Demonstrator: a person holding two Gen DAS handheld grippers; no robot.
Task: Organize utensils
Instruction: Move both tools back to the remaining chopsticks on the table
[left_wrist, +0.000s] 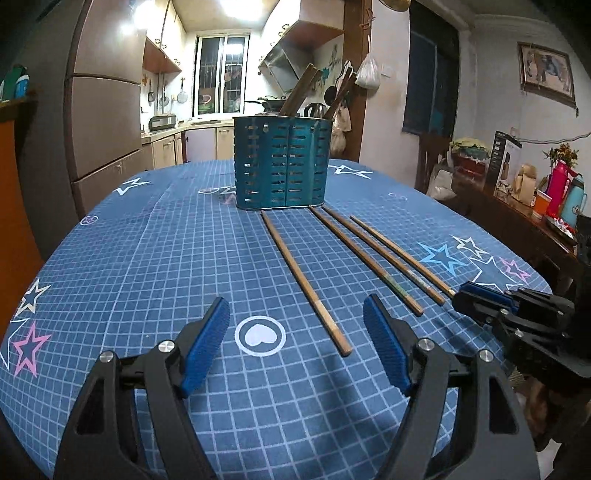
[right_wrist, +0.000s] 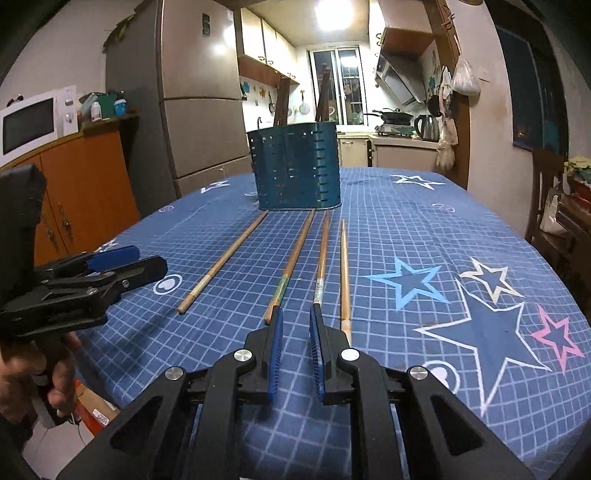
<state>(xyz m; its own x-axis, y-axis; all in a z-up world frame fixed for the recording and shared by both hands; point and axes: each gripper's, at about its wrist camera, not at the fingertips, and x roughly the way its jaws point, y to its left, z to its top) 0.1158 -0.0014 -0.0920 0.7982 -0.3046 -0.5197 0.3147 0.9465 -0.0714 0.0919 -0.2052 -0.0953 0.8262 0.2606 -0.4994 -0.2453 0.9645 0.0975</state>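
Four wooden chopsticks lie side by side on the blue grid tablecloth (left_wrist: 147, 258), pointing at a teal slotted utensil holder (left_wrist: 282, 166) (right_wrist: 295, 170) with dark sticks standing in it. The leftmost chopstick (left_wrist: 306, 288) (right_wrist: 221, 262) runs up between my left gripper's (left_wrist: 295, 306) wide-open fingers, and the pads are clear of it. My right gripper (right_wrist: 296, 309) (left_wrist: 461, 295) hovers at the near ends of the other three chopsticks (right_wrist: 290, 266) (right_wrist: 322, 258) (right_wrist: 344, 273). Its jaws stand a narrow gap apart with nothing between them. The left gripper (right_wrist: 147, 264) shows side-on at left.
A person's hand (right_wrist: 55, 373) holds the left gripper's handle beyond the table's left edge. An orange cabinet with a microwave (right_wrist: 29, 125) stands left, a fridge (right_wrist: 203, 110) behind it. A sideboard with flasks (left_wrist: 561, 188) stands right of the table.
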